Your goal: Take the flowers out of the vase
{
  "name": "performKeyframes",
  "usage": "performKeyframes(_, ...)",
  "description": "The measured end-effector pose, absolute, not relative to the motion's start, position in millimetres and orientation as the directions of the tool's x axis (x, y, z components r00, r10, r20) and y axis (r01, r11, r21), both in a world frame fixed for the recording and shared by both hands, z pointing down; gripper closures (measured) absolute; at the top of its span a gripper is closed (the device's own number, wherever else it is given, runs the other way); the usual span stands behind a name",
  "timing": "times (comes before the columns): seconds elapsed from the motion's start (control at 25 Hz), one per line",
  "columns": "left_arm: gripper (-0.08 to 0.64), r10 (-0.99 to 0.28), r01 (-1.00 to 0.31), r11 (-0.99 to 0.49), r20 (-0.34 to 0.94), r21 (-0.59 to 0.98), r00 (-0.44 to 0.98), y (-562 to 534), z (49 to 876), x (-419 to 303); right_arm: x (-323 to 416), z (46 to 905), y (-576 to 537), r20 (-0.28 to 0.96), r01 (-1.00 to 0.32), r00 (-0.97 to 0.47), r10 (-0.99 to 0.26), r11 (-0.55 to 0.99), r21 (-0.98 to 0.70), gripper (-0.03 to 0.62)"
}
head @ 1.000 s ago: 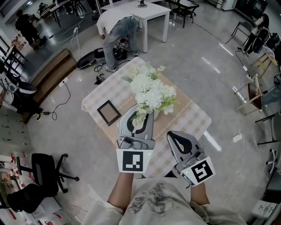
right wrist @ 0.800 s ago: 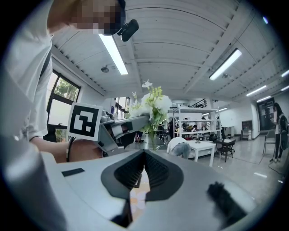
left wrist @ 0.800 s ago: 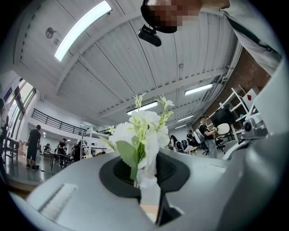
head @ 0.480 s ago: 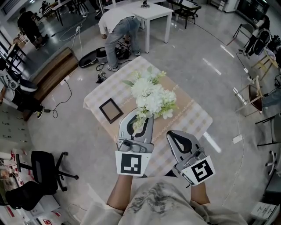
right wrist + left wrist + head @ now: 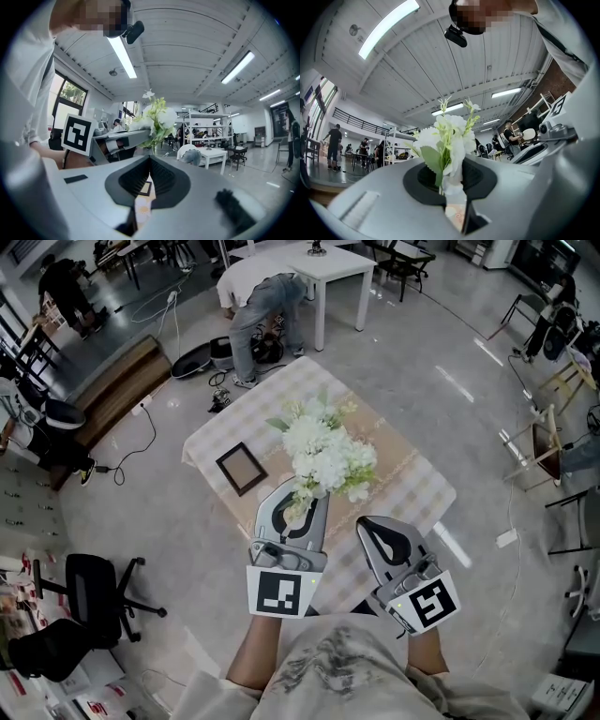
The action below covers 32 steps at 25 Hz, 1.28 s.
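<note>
Above bench [image 5: 412, 488], your left gripper [image 5: 311, 493]: fingers narrow, pinching stems of white flowers [image 5: 323, 451], bouquet over bench middle. No view shows vase clearly. Lift straight up, slow, so stems clear rim without tipping it. Your right gripper [image 5: 367, 526]: fingers together, empty; free to steady vase.

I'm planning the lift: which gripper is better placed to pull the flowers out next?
Left, probably. The left gripper is shut on the flowers at the stems, while the right gripper is shut, empty and off to the side.
</note>
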<state>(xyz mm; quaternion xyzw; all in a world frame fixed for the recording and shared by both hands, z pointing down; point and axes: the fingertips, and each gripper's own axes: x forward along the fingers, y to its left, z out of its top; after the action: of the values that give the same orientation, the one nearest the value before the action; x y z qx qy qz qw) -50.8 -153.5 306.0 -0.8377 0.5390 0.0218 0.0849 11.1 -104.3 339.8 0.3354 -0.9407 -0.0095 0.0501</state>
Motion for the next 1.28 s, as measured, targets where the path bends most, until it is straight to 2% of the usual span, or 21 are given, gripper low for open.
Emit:
performKeyframes(0.68, 0.495, -0.902, -0.906, -0.415, -0.093, -0.080, 0.422, -114, 323, -76, -6, 336, -82, 0.088, -0.619, -0.778, -0.622, 0.783, 0.062, 0.577)
performKeyframes(1.28, 0.495, -0.887, -0.888, -0.447, -0.075, -0.108, 0.455, -92, 329, -81, -11, 337, -69, 0.091, -0.622, -0.776, -0.624, 0.781, 0.049, 0.577)
